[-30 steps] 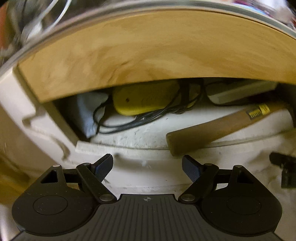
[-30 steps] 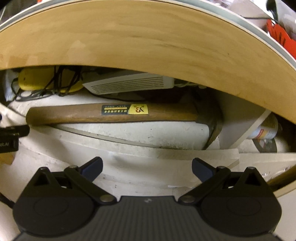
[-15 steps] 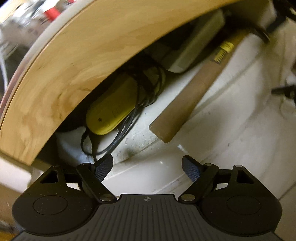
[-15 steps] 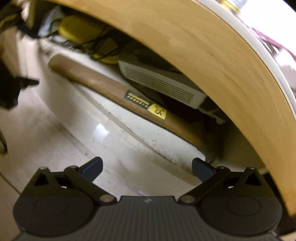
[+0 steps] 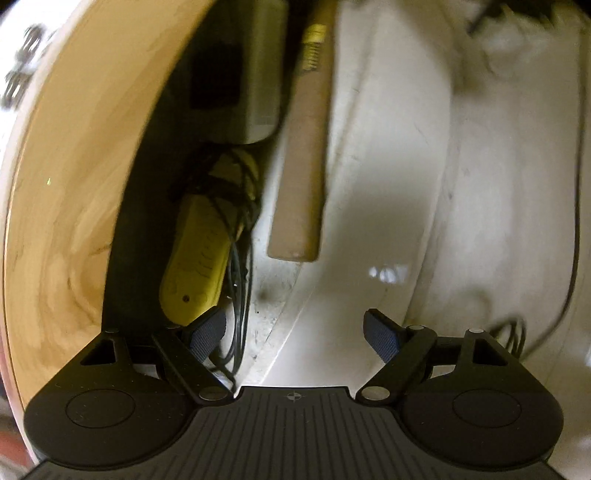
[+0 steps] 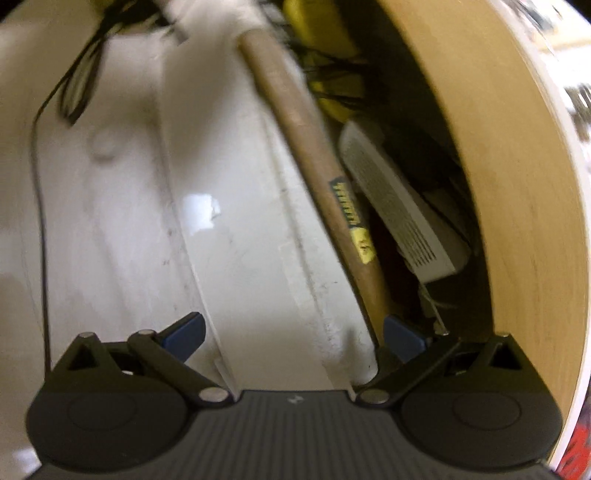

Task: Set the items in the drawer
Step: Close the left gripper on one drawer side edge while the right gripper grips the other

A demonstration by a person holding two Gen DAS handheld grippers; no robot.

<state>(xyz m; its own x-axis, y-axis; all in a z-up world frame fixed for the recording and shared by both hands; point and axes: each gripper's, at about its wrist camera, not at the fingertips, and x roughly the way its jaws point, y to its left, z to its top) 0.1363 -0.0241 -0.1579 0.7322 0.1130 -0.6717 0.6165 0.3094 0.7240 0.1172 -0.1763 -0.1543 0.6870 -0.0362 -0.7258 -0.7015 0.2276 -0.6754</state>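
Observation:
The white drawer (image 5: 376,192) stands partly open under a wooden tabletop (image 5: 74,177). Inside lie a hammer with a wooden handle (image 5: 301,155), a yellow device (image 5: 199,266) wrapped in black cable, and a white vented box (image 5: 262,74). My left gripper (image 5: 295,330) is open and empty over the drawer's front edge. In the right wrist view the same hammer handle (image 6: 314,155), white vented box (image 6: 399,218) and yellow device (image 6: 317,26) show under the tabletop (image 6: 517,184). My right gripper (image 6: 293,334) is open and empty, straddling the drawer front (image 6: 221,240).
A thin black cable (image 5: 569,266) hangs along the drawer's white front; it also shows in the right wrist view (image 6: 40,221). The tabletop overhangs most of the drawer's inside. Both views are rolled sideways and blurred.
Both views have rolled about a quarter turn, the left one clockwise and the right one counter-clockwise. The grippers stay open and empty. The items in the drawer have not moved.

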